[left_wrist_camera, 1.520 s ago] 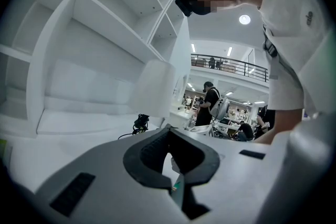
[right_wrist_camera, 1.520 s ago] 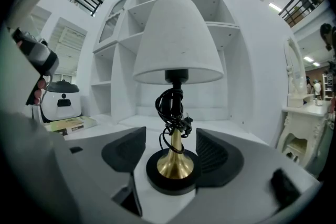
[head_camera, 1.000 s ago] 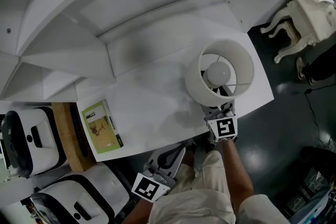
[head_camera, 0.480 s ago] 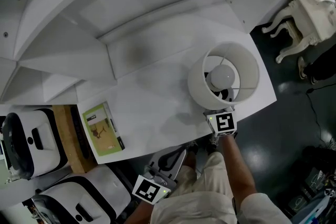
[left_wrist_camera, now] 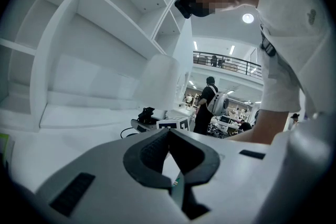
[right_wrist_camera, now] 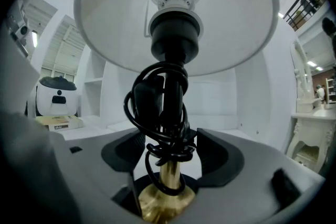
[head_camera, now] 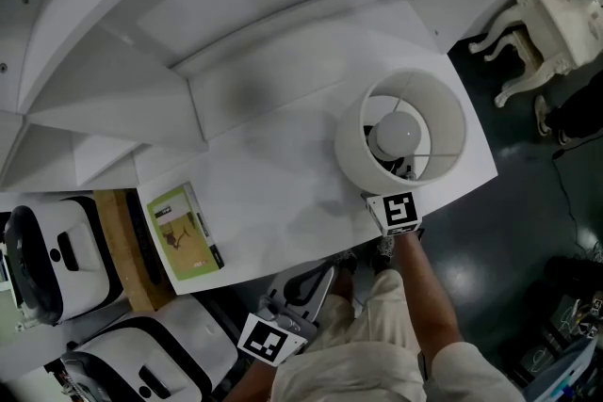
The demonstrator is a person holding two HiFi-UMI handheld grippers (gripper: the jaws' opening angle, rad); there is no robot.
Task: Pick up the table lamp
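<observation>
Brass glints low on the table lamp (head_camera: 396,135), which stands at the near right corner of the white desk (head_camera: 273,155), close to the edge where the person stands. Its white drum shade (head_camera: 353,151) opens upward and the bulb (head_camera: 394,135) shows inside. The right gripper (right_wrist_camera: 168,153) reaches in under the shade. Its jaws are apart on either side of the lamp's stem (right_wrist_camera: 169,178), with a gap showing at each pad, so they are not pressing on it. A black cord (right_wrist_camera: 157,113) is wound in loose loops round the stem, just above the jaws.

The left gripper (left_wrist_camera: 168,136) hangs low off the front of the desk, near the person's legs and well apart from the lamp. Its jaws meet at the tips with nothing held between them. A green booklet (head_camera: 182,229) lies at the desk's left front corner, and white shelving (head_camera: 141,42) rises behind the desk.
</observation>
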